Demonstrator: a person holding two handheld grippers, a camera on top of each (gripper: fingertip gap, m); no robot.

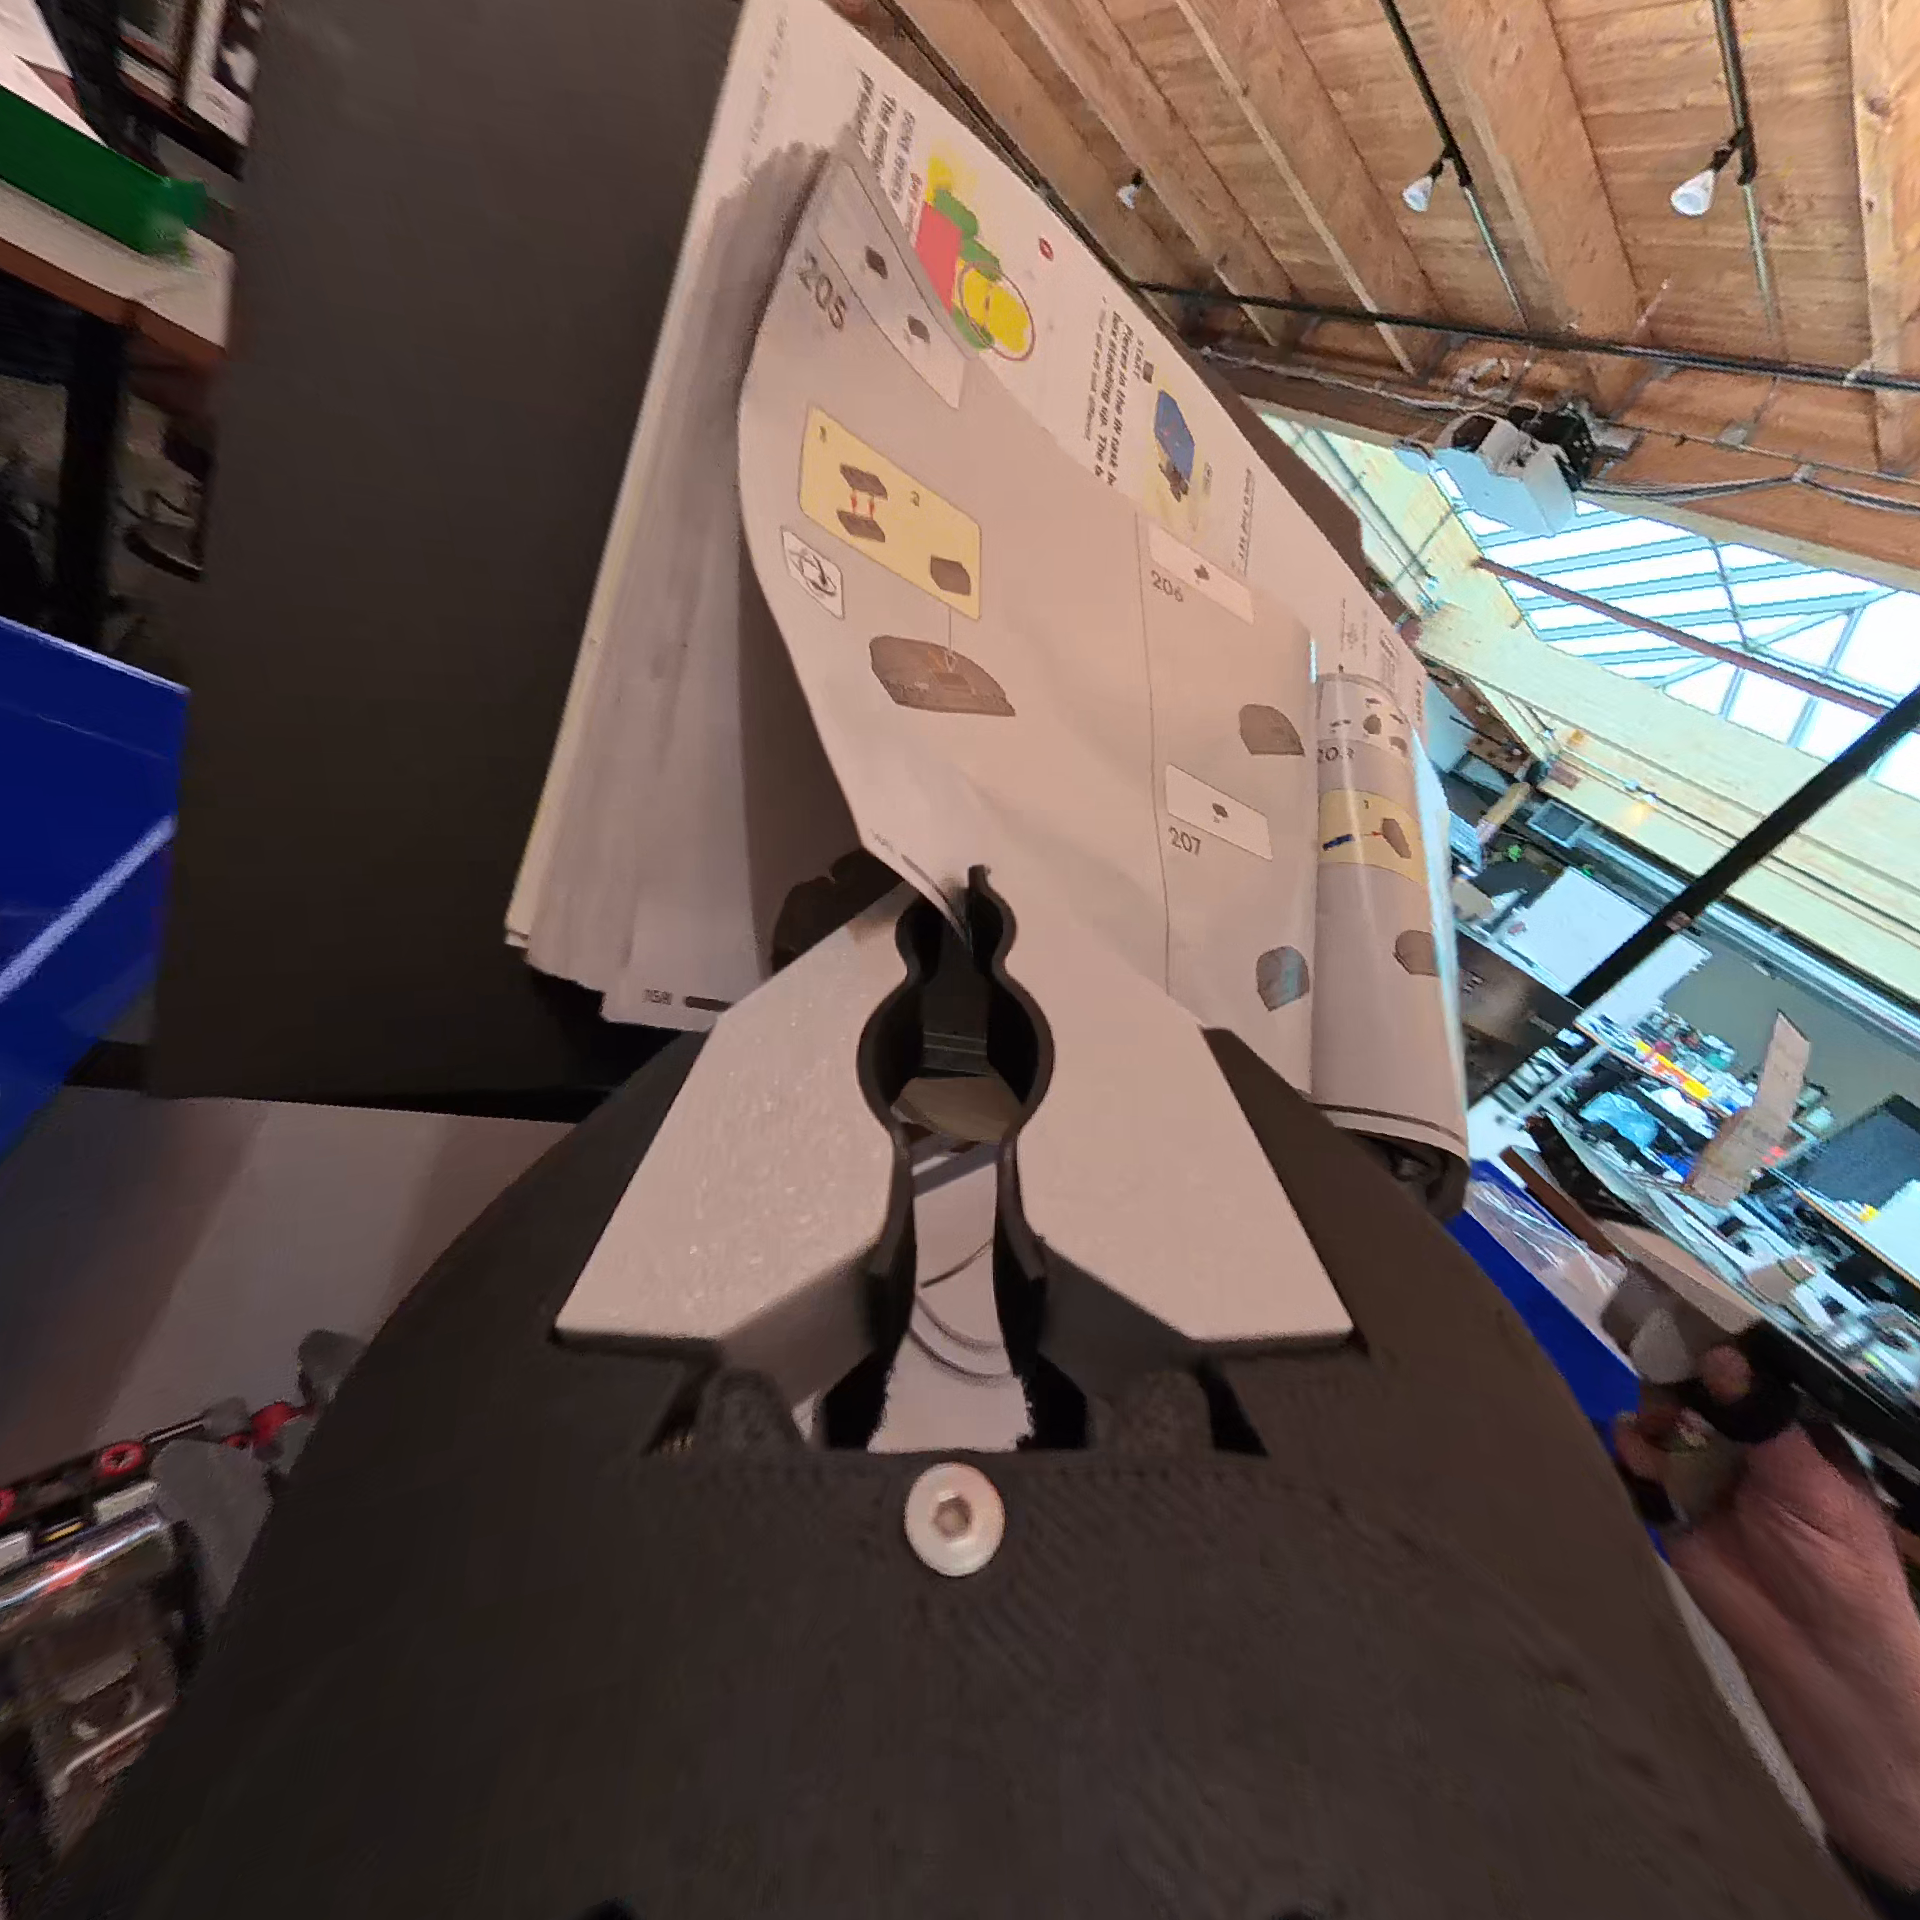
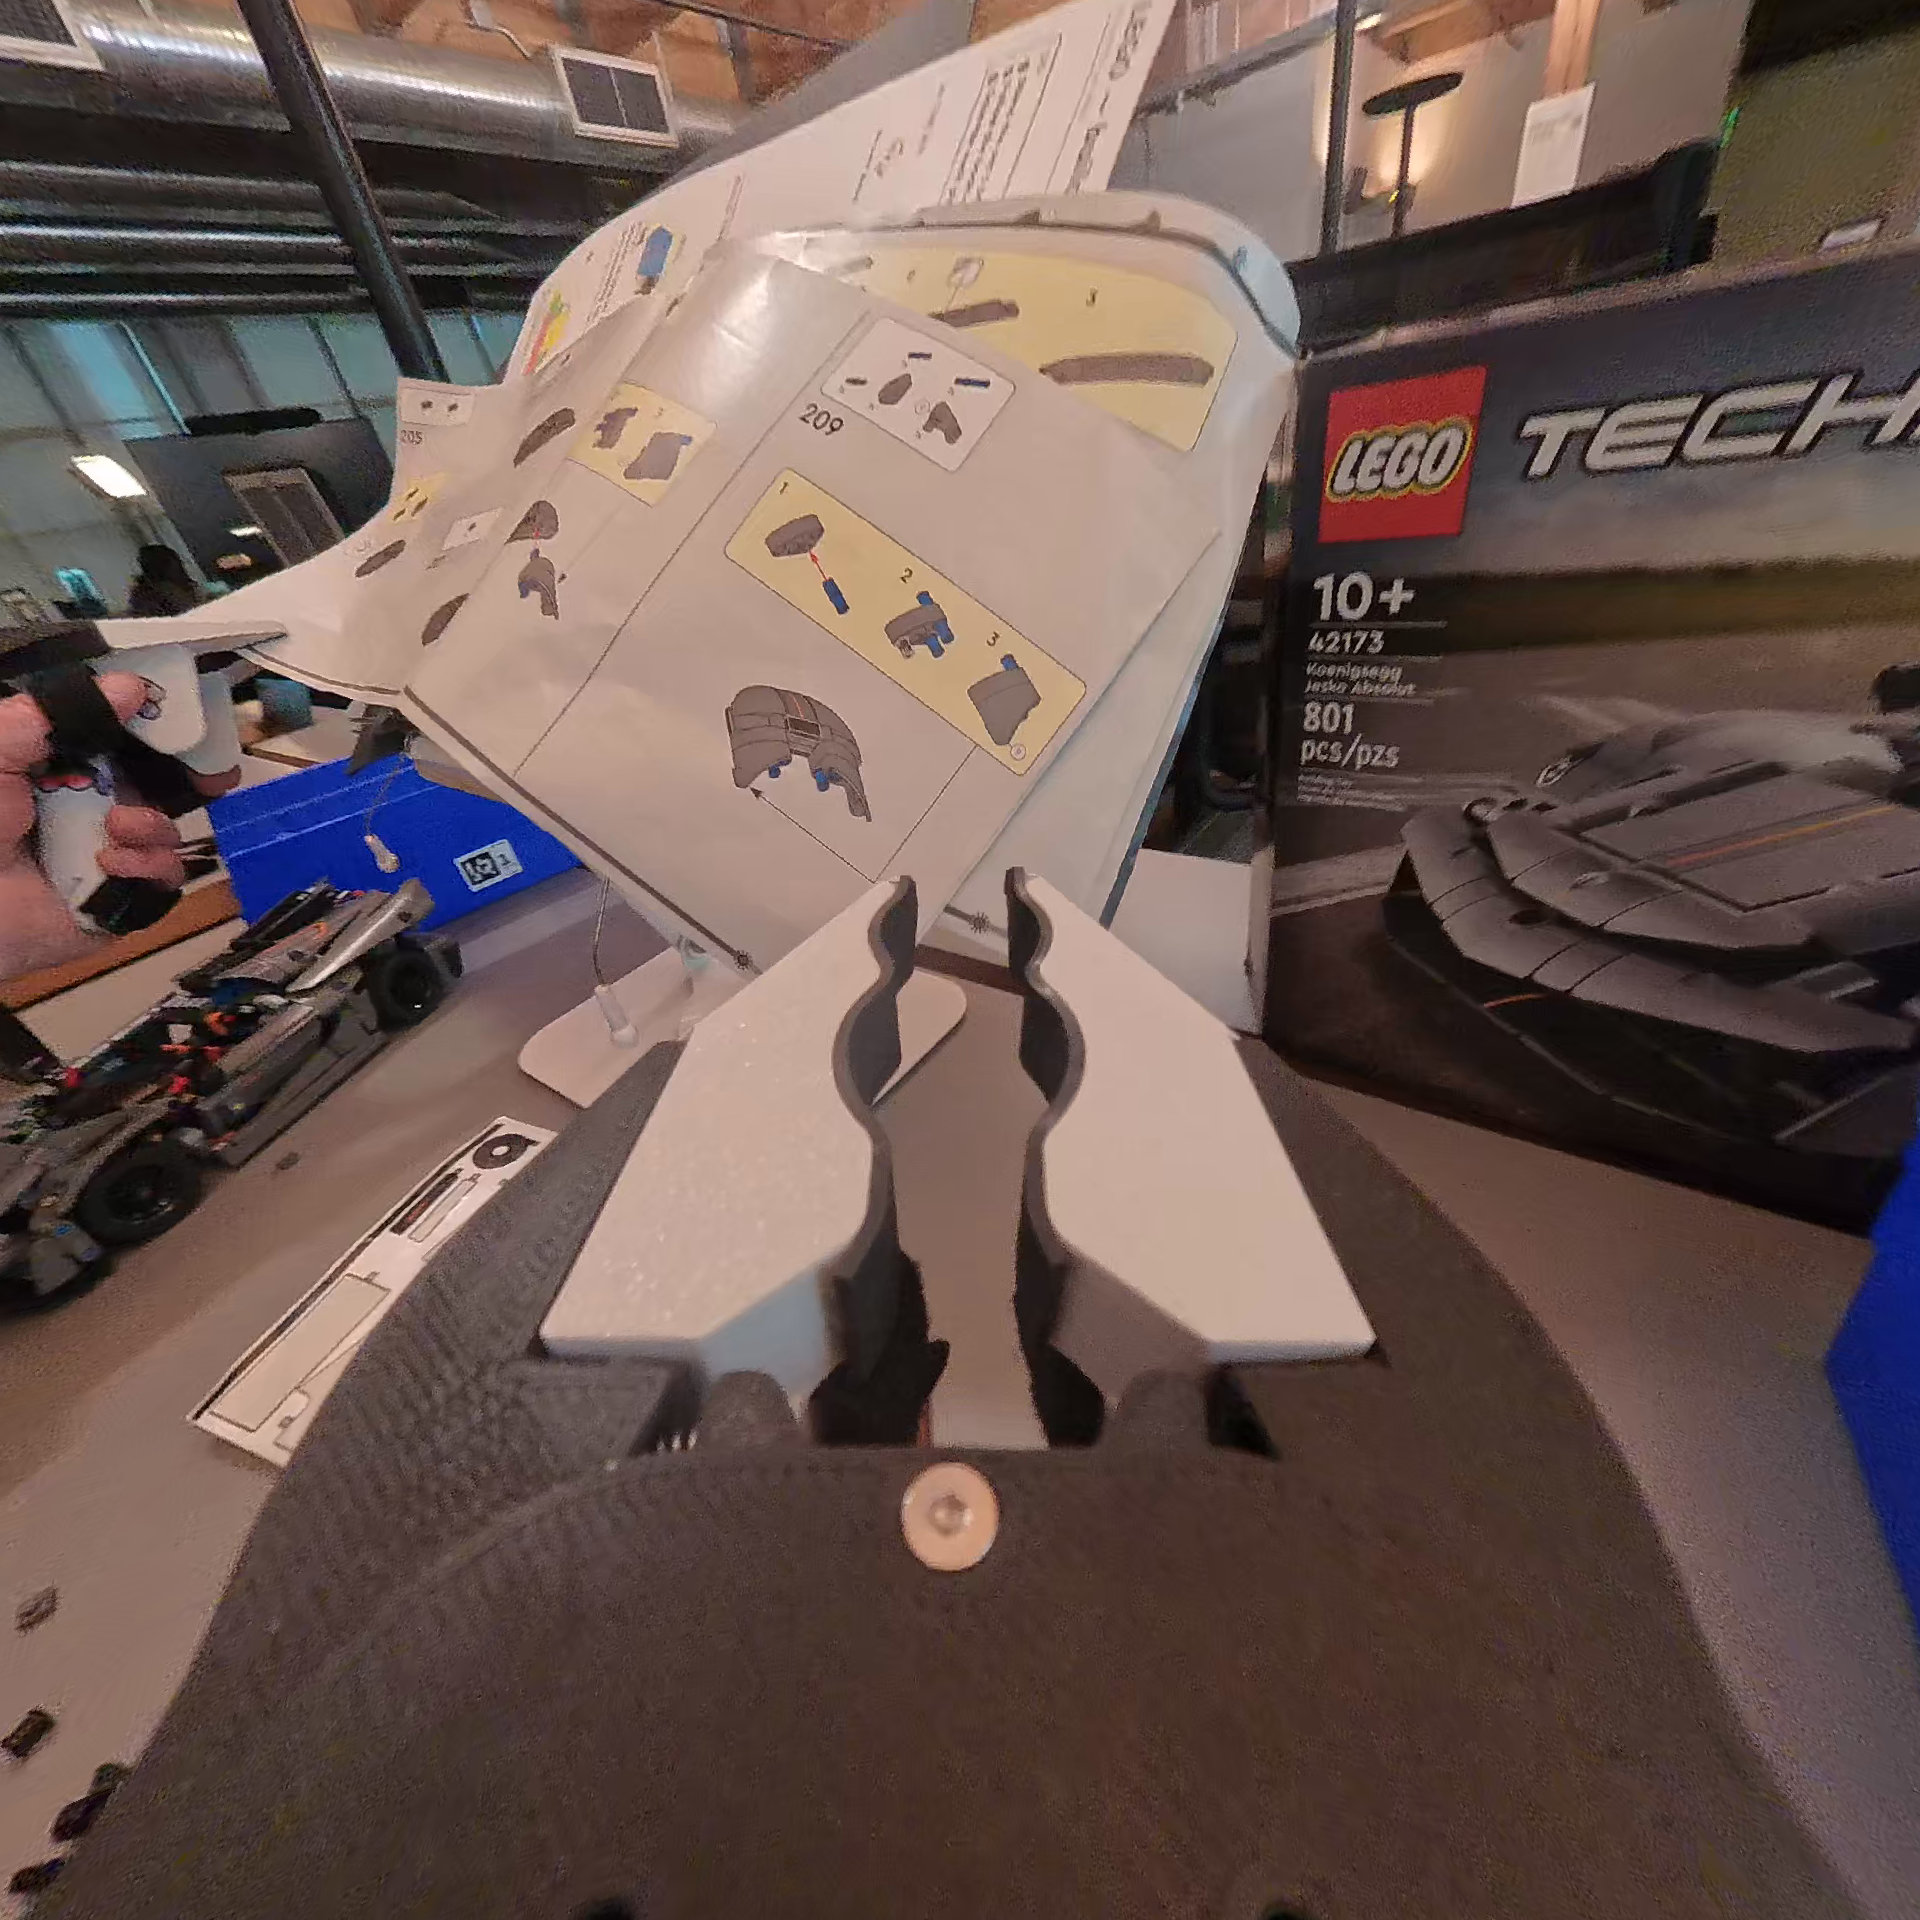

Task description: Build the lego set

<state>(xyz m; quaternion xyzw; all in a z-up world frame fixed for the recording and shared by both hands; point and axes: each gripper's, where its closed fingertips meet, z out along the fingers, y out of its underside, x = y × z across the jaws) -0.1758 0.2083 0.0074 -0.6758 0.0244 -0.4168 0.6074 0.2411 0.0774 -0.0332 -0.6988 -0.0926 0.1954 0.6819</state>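
Observation:
The instruction booklet (image 1: 1039,675) stands open on a white stand (image 2: 582,1060). My left gripper (image 1: 961,894) is shut on the lower corner of one of its pages, which curves up and away from the stack. In the right wrist view that page (image 2: 779,623) bows towards me, and the left gripper (image 2: 177,675) shows at the far left holding its corner. My right gripper (image 2: 961,894) is open and empty, its tips just in front of the page's lower edge. A partly built grey Lego car (image 2: 208,1049) sits on the table at the left.
The Lego set's dark box (image 2: 1610,779) stands upright at the right. A blue bin (image 2: 343,831) is behind the car. A sticker sheet (image 2: 364,1278) and small dark loose pieces (image 2: 26,1730) lie on the grey table. A hand (image 1: 1787,1538) shows at lower right. My right fingertips sit around 45 centimetres from my left ones.

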